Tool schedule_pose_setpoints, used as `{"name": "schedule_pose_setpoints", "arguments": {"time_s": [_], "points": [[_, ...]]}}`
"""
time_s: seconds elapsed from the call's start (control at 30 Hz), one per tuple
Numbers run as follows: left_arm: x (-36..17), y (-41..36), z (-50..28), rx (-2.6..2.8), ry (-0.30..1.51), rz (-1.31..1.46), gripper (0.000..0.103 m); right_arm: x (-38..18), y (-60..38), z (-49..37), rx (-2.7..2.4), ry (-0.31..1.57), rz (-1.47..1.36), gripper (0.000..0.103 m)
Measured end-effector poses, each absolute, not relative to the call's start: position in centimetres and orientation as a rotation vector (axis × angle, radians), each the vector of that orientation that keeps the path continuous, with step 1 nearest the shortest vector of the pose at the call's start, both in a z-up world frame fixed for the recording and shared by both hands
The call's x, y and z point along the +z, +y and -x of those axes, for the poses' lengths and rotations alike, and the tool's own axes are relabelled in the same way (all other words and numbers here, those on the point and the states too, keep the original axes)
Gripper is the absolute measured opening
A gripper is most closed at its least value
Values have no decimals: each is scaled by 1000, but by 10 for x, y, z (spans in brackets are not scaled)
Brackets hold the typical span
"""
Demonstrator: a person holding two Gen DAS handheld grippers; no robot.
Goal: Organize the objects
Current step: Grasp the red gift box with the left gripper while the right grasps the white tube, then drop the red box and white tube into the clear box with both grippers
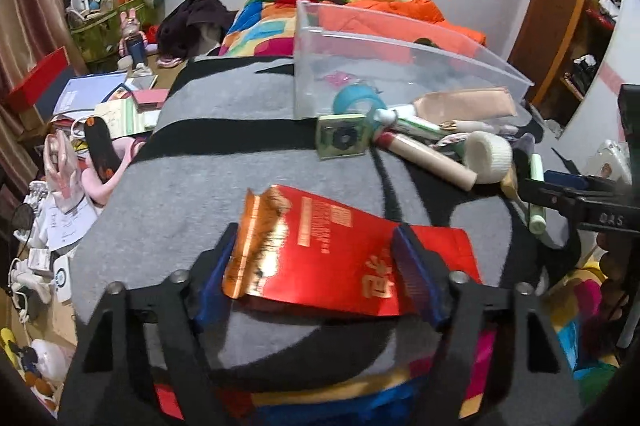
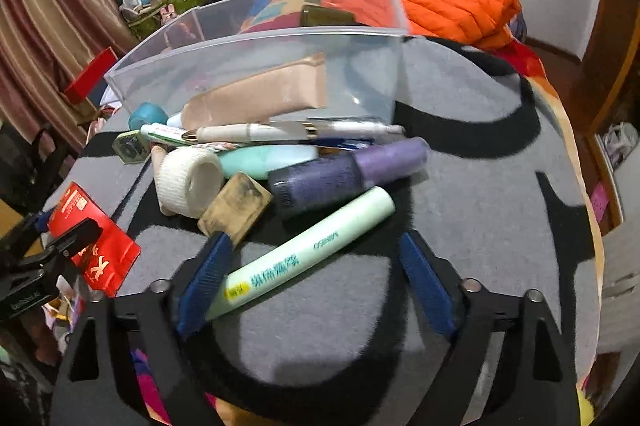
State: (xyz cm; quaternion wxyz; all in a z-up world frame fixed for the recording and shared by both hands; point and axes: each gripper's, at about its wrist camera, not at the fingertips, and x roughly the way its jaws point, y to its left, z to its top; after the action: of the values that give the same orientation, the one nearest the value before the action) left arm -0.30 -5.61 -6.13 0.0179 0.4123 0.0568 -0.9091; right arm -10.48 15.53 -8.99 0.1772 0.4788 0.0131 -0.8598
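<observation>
The left gripper (image 1: 316,262) is clamping a red packet (image 1: 332,250) at lower centre, while the right gripper (image 2: 316,278), jaws spread, is straddling a green tube (image 2: 304,254) (lying free on the grey blanket (image 2: 460,185)) below the clear box (image 2: 256,37).

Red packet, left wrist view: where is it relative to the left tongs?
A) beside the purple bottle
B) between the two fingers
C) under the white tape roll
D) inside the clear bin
B: the red packet sits between the blue-padded fingers of the left tongs, apart from the clear bin and the pile in front of it.
</observation>
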Motion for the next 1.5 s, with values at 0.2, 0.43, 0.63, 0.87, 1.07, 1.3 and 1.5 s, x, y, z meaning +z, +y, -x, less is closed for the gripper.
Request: {"name": "schedule_pose_setpoints", "arguments": {"time_s": [0.2, 0.43, 0.63, 0.87, 1.07, 1.3, 1.5], "points": [[-59, -59, -8, -2848, 218, -1239, 55, -85, 170, 98, -2461, 76, -1362, 34], [-45, -60, -18, -2865, 244, -1162, 44, -80, 183, 87, -2500, 35, -1334, 14], [-18, -55, -21, -2925, 214, -1069, 34, -70, 194, 85, -2527, -21, -1292, 14], [12, -41, -16, -3005, 150, -974, 29, -39, 196, 82, -2557, -56, -1166, 14], [33, -25, -9, -3066, 90, -906, 29, -18, 186, 85, -2567, -53, -1073, 14], [54, -24, 10, -3076, 99, -839, 29, 3, 170, 98, -2563, -24, -979, 14], [65, -44, 33, -3058, 193, -796, 29, 18, 155, 123, -2539, -15, -933, 14]]}}
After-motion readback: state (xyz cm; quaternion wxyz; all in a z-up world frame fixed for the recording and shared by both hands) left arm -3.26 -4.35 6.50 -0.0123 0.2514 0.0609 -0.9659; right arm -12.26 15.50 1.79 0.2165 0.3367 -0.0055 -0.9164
